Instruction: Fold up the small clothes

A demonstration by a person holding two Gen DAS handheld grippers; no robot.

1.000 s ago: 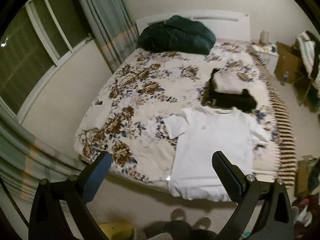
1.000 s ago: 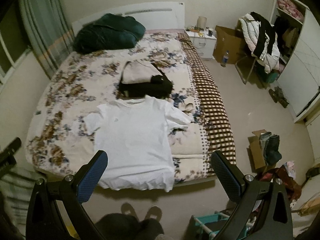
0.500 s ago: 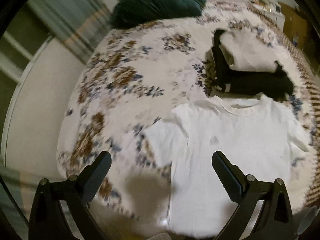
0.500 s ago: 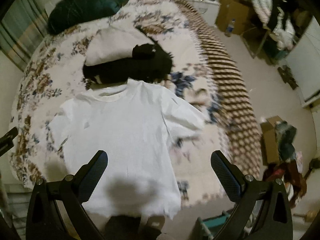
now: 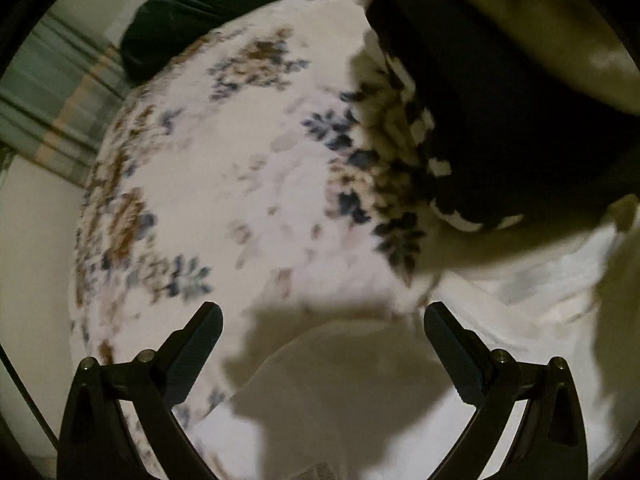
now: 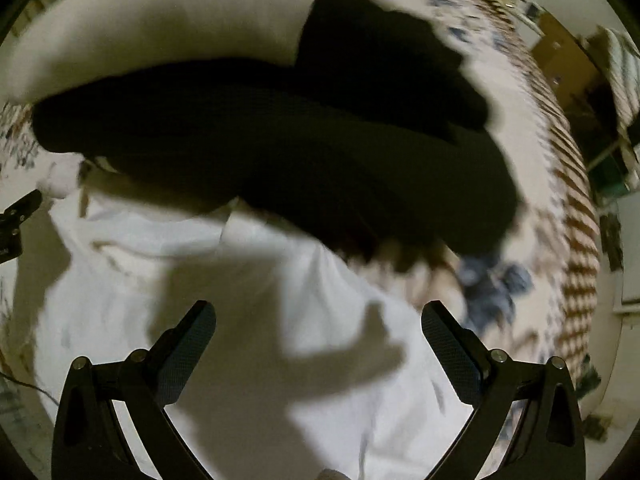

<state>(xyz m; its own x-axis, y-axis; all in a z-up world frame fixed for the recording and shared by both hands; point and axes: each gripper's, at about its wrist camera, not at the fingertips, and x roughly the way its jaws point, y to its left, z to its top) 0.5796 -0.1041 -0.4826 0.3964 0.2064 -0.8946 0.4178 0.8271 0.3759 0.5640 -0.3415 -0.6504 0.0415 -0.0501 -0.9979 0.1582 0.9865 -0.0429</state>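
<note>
A white T-shirt [image 6: 240,360] lies flat on the floral bedspread [image 5: 248,184]. In the left wrist view its left sleeve and shoulder [image 5: 360,380] lie just below my left gripper [image 5: 322,320], which is open and empty, close above the cloth. In the right wrist view my right gripper [image 6: 318,320] is open and empty, close above the shirt's right shoulder area. Both gripper shadows fall on the shirt. The left gripper's body shows at the left edge of the right wrist view [image 6: 16,220].
A stack of folded clothes, black [image 6: 320,140] with a cream piece [image 6: 160,20] on top, lies just beyond the shirt's collar; it also shows in the left wrist view [image 5: 500,100]. A dark green duvet [image 5: 208,8] sits at the head of the bed. Checked blanket [image 6: 572,200] at the right edge.
Both grippers have dropped quickly toward the bed and forward, from high above the whole bed to close over the shirt's shoulders. Both stay open.
</note>
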